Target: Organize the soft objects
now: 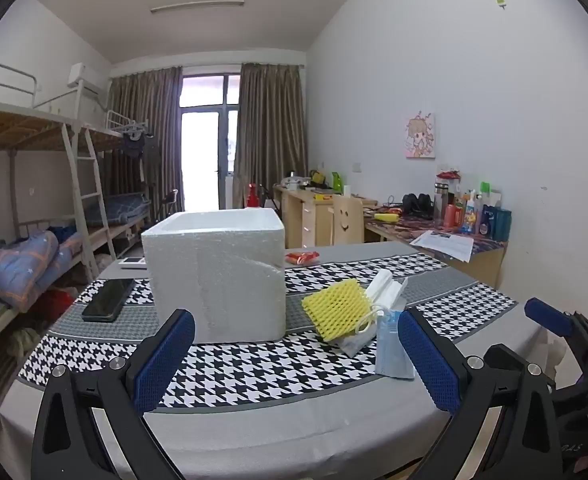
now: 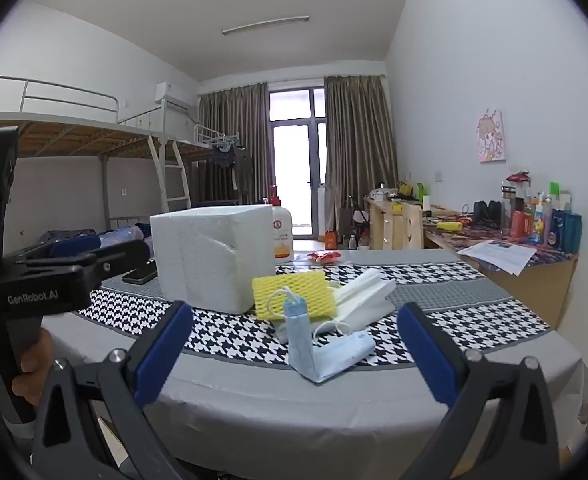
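A white foam box (image 1: pixel 218 272) (image 2: pixel 210 256), open at the top, stands on the table. To its right lies a pile of soft things: a yellow foam net (image 1: pixel 335 308) (image 2: pixel 292 294), white foam sheets (image 1: pixel 385 290) (image 2: pixel 363 296) and a light blue face mask (image 1: pixel 389 344) (image 2: pixel 325 354). My left gripper (image 1: pixel 297 356) is open and empty, above the table's front edge before the box. My right gripper (image 2: pixel 294 356) is open and empty, just before the mask; it also shows at the right edge of the left wrist view (image 1: pixel 565 328).
The table has a grey and houndstooth cloth (image 1: pixel 254 364) (image 2: pixel 433 280). A black phone (image 1: pixel 108 300) lies left of the box, a red packet (image 1: pixel 301 257) (image 2: pixel 323 256) behind the pile, a pump bottle (image 2: pixel 282 236) behind the box. Bunk beds (image 1: pixel 34 200) stand left, cluttered desks (image 1: pixel 433 228) right.
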Tool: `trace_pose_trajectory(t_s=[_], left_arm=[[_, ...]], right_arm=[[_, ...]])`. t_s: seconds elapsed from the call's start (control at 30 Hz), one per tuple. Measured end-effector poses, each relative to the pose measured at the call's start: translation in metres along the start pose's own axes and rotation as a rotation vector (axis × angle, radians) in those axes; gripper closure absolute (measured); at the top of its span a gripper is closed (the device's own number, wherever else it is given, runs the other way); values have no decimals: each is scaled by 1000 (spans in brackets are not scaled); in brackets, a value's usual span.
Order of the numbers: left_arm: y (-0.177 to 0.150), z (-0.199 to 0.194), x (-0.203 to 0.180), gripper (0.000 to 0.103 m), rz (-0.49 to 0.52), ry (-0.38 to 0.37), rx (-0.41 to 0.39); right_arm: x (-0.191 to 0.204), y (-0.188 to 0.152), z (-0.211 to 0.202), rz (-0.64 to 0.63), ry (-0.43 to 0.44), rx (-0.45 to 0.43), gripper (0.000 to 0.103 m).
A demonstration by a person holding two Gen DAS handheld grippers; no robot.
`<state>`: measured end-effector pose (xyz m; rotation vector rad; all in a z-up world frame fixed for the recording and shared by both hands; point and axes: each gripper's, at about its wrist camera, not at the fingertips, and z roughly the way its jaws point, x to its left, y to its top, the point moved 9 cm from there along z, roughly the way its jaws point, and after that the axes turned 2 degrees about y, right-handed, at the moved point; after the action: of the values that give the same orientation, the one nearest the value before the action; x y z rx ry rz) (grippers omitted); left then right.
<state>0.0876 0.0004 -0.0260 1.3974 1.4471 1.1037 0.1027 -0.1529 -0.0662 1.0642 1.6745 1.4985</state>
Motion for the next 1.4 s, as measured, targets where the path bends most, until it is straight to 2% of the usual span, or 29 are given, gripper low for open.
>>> trace_pose_trajectory(t_s=[0.07,0.27,0.47,0.5,1.2,1.4], left_arm=[[0,2,-3,1,13,0,2],[5,-1,8,1,-50,-11,-11],[4,-4,9,1,-39,2,-23],[3,-5,11,1,-41,2,-26],[2,-7,6,1,-14,3,-18],[4,-7,8,1,-17,7,-27]], right_arm=[[1,0,1,0,4,1,0],[0,1,1,2,1,-4,0],[-9,-2,-1,-1,1,-4,0],[0,1,0,-6,-4,1,0],[2,0,2,-4,-10,2,0],[0,0,3,23,15,-1,0]])
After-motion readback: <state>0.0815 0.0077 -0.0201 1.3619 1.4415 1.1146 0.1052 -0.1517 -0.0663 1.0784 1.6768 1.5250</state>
